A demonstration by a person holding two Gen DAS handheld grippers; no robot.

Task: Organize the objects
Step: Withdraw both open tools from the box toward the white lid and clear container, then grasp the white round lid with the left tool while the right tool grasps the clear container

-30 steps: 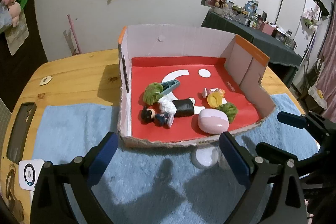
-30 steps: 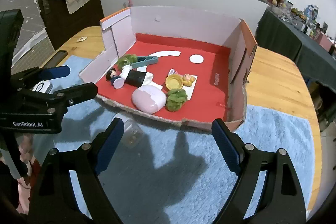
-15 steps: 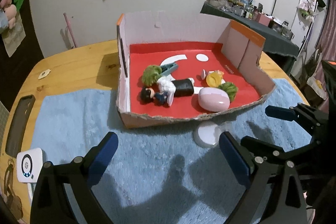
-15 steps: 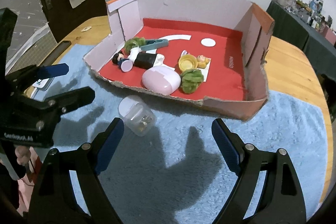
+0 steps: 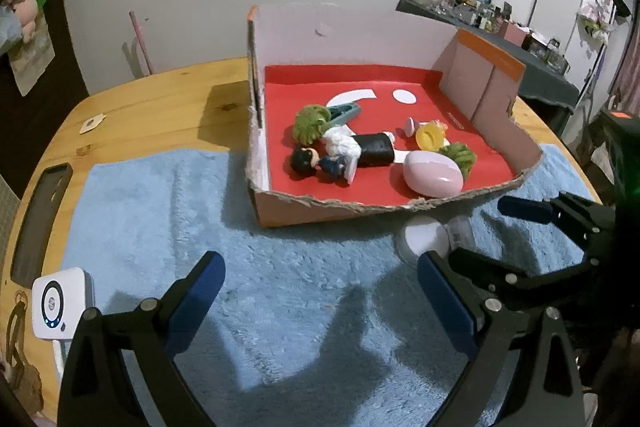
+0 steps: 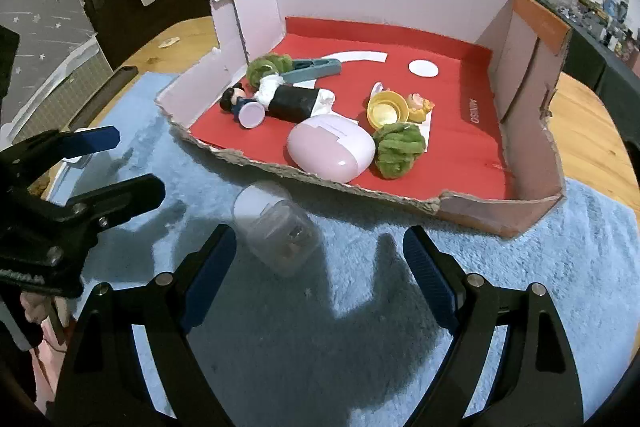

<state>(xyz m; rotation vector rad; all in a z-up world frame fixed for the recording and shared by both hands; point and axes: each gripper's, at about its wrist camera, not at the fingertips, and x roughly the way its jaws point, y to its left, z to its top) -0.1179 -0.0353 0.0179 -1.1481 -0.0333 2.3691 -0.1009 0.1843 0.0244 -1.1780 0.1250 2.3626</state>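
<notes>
While I hold both tongs above the blue towel (image 6: pixel 540 267), my right tongs (image 6: pixel 320 251) stand wide open with nothing between the pads, and my left tongs (image 5: pixel 320 283) are open in the same way, also empty. Just in front of my right tongs a small clear jar (image 6: pixel 276 227) with a white lid lies on its side on the towel, near the torn front edge of the cardboard box (image 6: pixel 500 215); something small is inside the jar, but I cannot tell what it is. This box has a red floor and white walls, and its near wall is low and ragged. Inside it, at the left, a small doll with black hair (image 6: pixel 236 99) lies down, touching a black and white figure (image 6: pixel 296 101). Behind them there is a green fuzzy ball (image 6: pixel 266 67) and a teal clip (image 6: pixel 316 67). Near the front edge of the box rests a pink oval case (image 6: pixel 330 149), and just beside it on the right a second green fuzzy ball (image 6: pixel 398 151). A yellow cup (image 6: pixel 386 111) lies on its side behind that ball, with a tiny figure (image 6: pixel 418 105) next to it. In my left view, a white device (image 5: pixel 60 303) and a dark phone case (image 5: pixel 40 223) lie on the wooden table (image 5: pixel 160 99), at the left of the towel.
</notes>
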